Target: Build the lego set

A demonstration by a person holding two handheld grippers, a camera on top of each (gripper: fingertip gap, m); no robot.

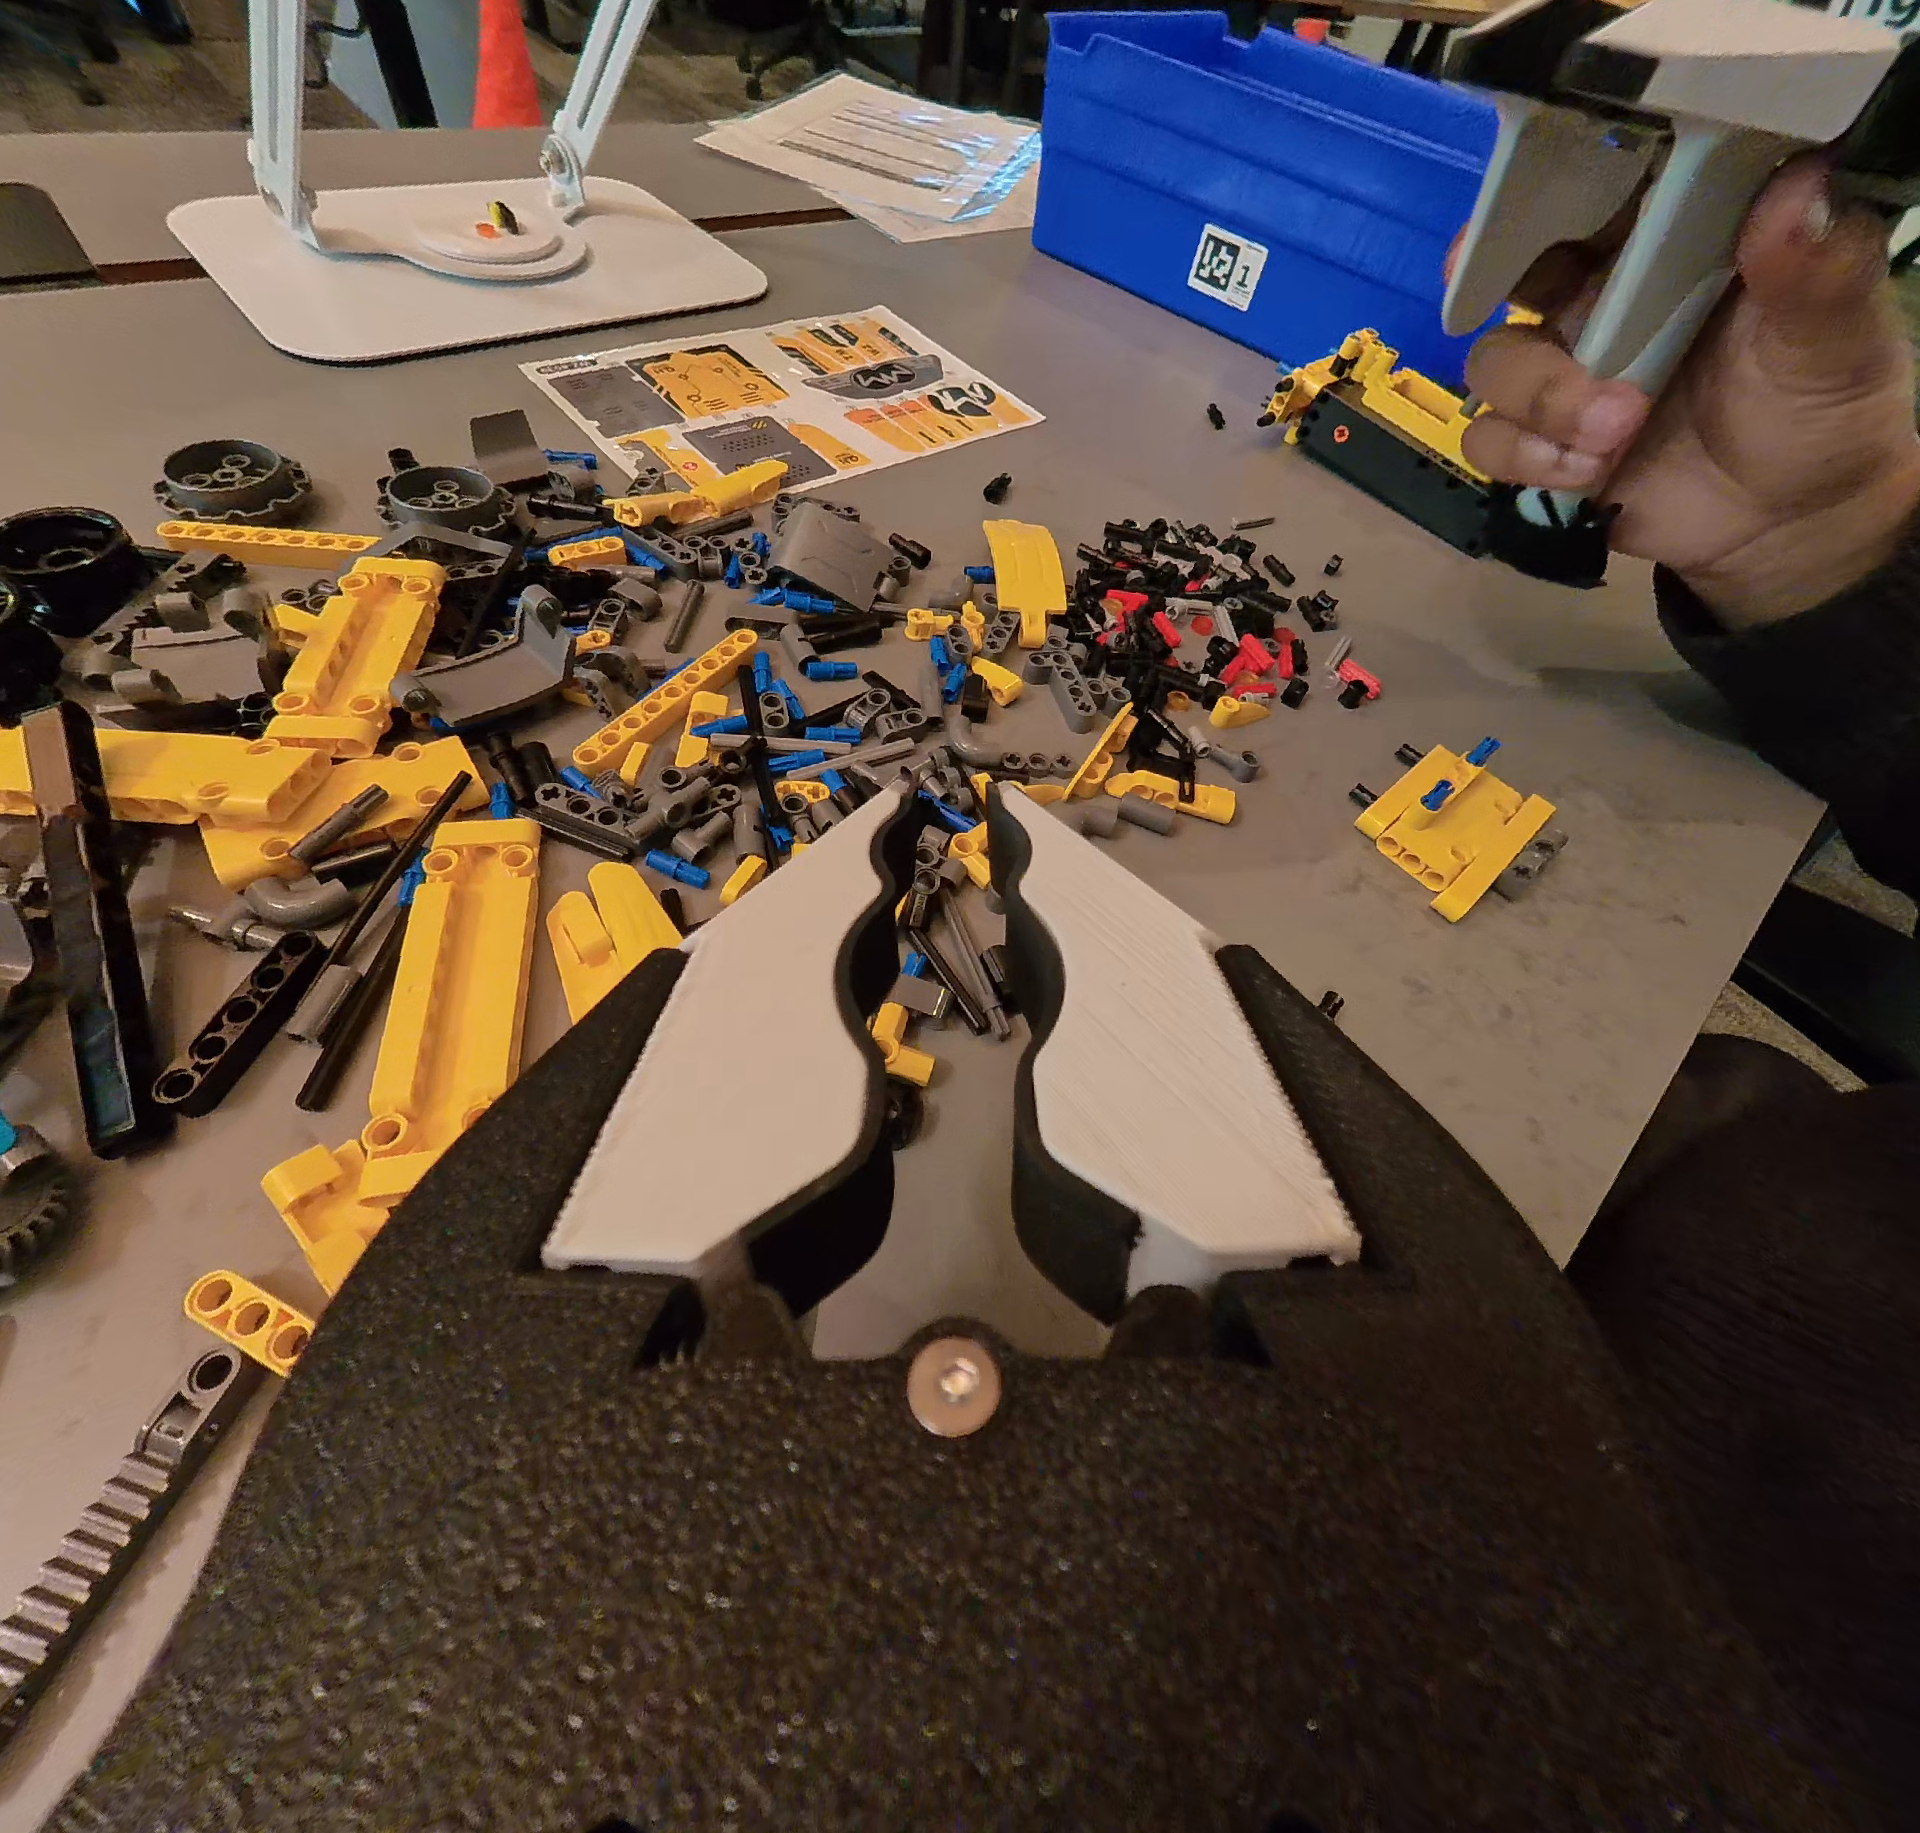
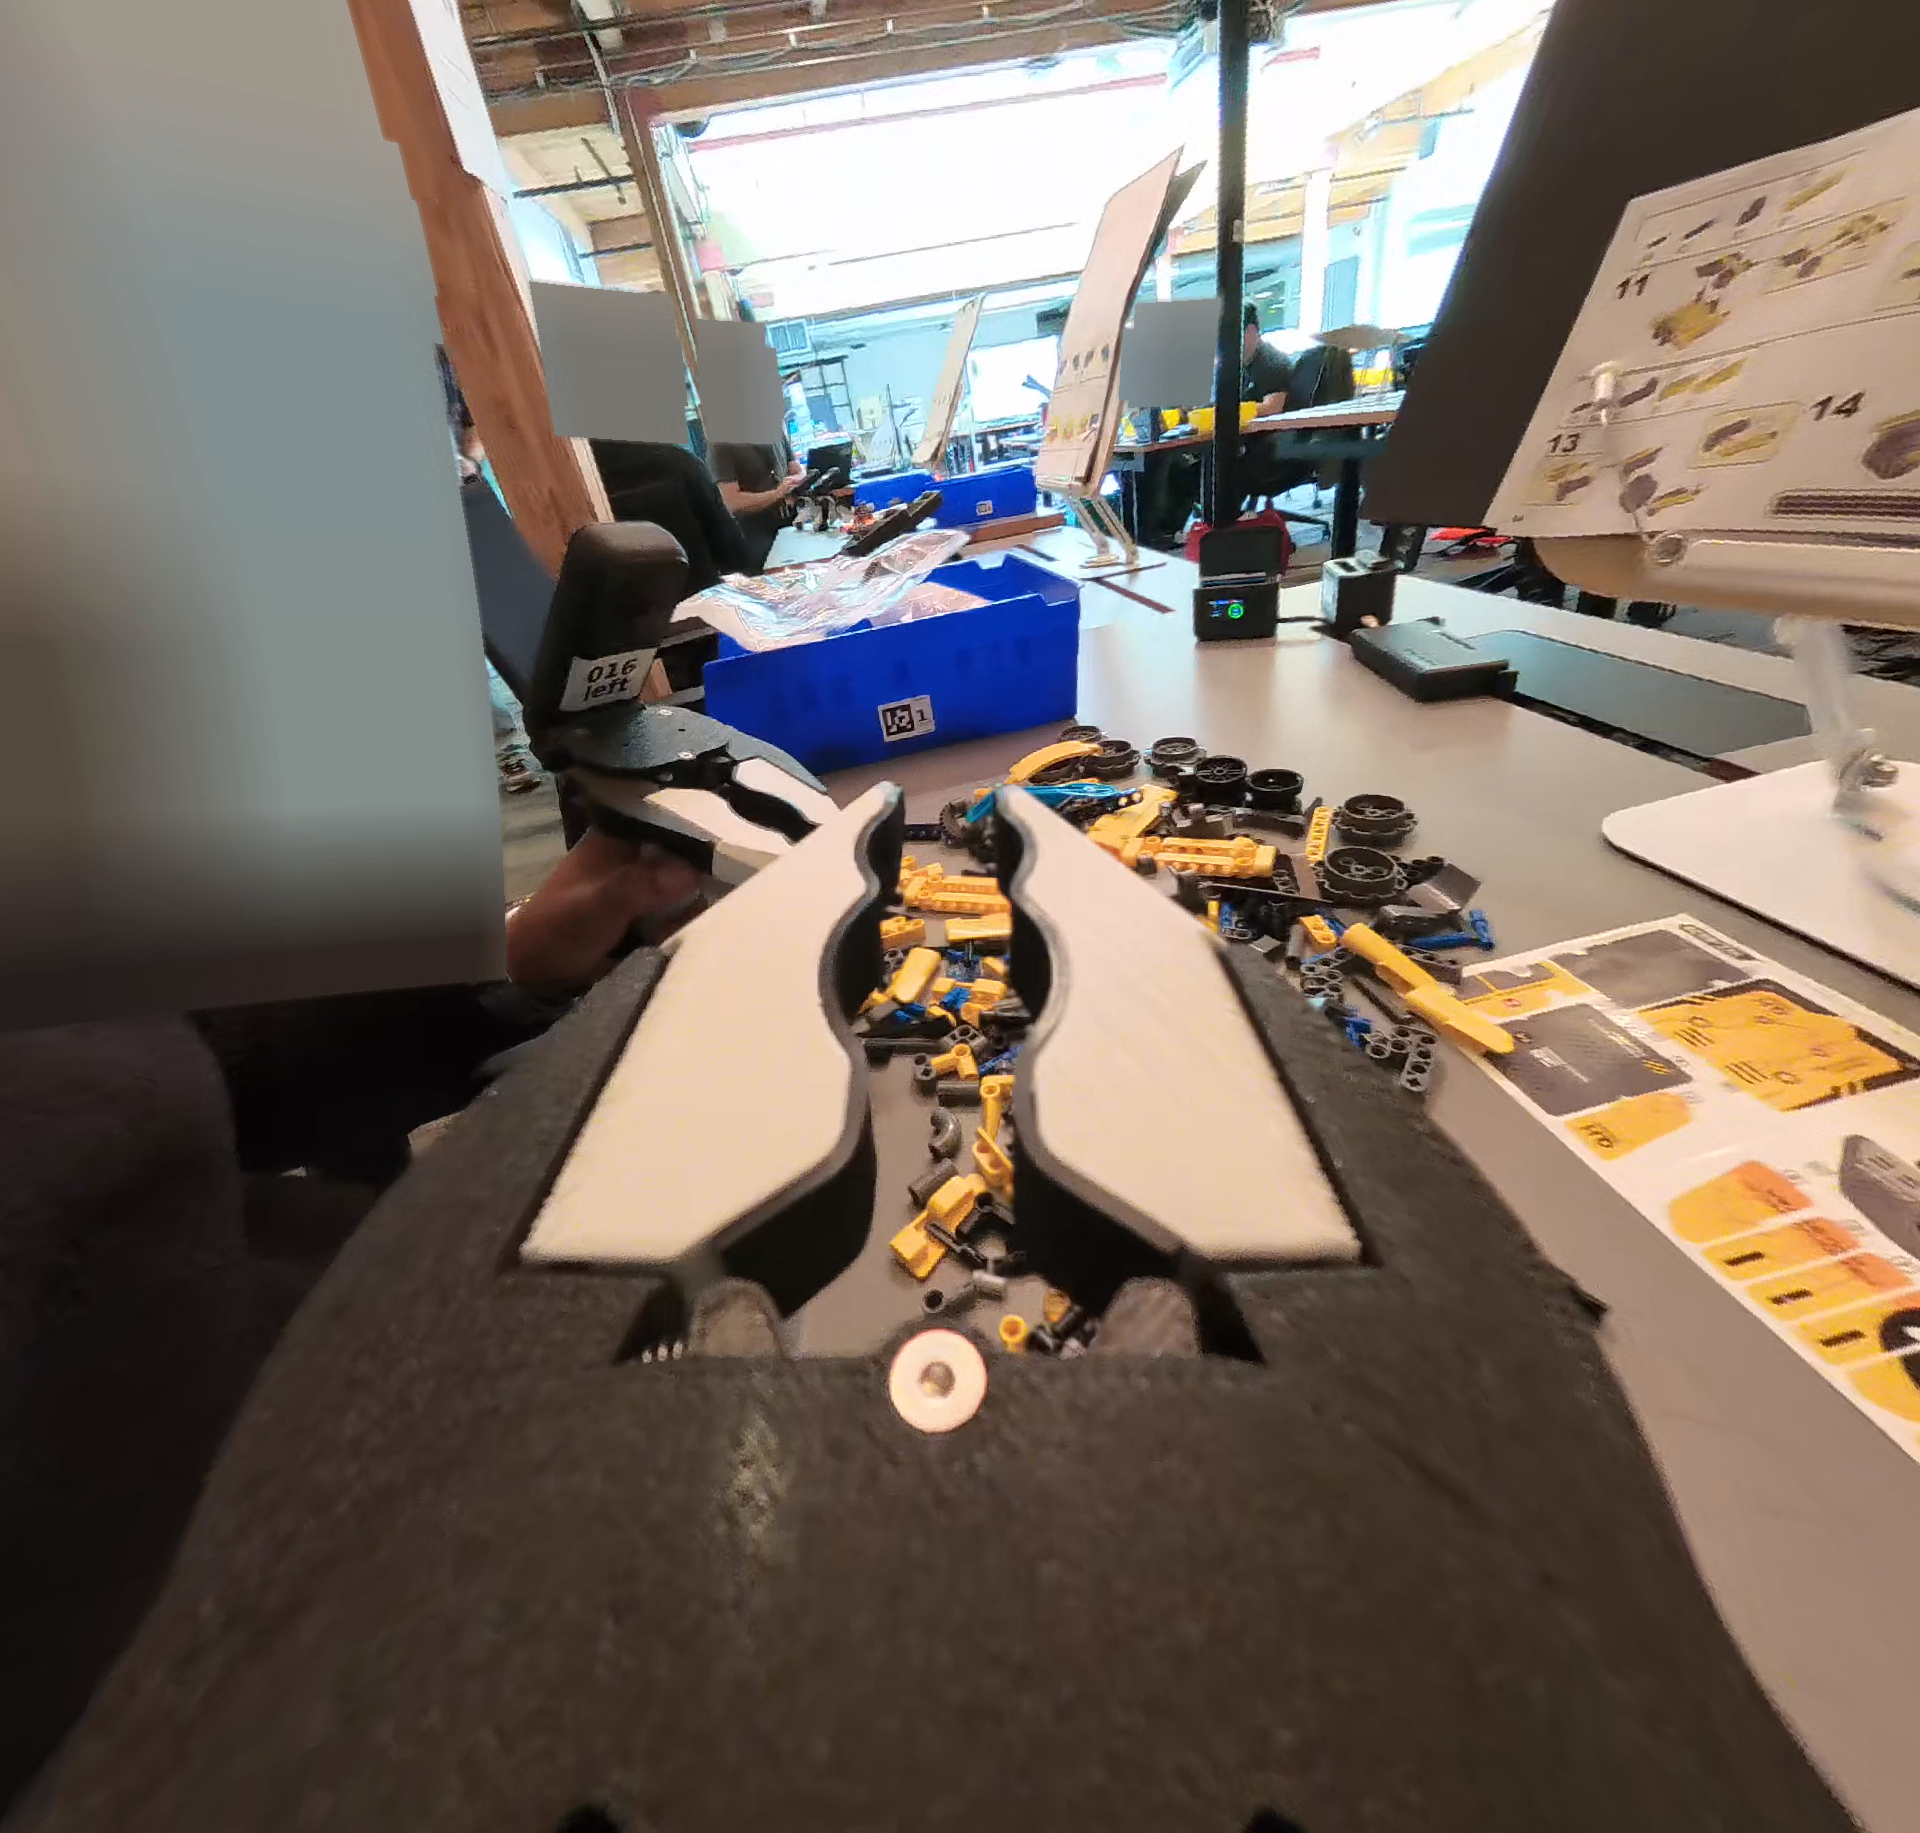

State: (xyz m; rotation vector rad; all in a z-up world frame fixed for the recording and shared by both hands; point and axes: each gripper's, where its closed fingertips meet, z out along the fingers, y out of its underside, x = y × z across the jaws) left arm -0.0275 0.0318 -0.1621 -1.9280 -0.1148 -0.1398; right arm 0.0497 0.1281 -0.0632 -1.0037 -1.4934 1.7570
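My left gripper [image 1: 951,801] hovers low over a pile of loose yellow, black, grey and blue building pieces [image 1: 727,703] on the grey table [image 1: 1403,1004]. Its jaws stand a narrow gap apart and nothing is pressed between the pads. My right gripper [image 2: 948,801] is also slightly open and empty, above the same pile [image 2: 1195,869]. A hand holds its grey body [image 1: 1714,58] at the top right of the left wrist view. That hand is above a yellow and black assembly [image 1: 1371,422]. A hand holds the left gripper's black body [image 2: 665,755].
A blue bin [image 1: 1247,173] stands at the back; it also shows in the right wrist view [image 2: 894,671]. A sticker sheet [image 1: 779,391] lies behind the pile. A small yellow sub-assembly [image 1: 1455,827] lies apart on the right. A white stand [image 1: 468,266] holds an instruction booklet [image 2: 1714,349]. The small yellow sub-assembly [image 1: 1455,827] is about equally far from each gripper, around 15 cm.
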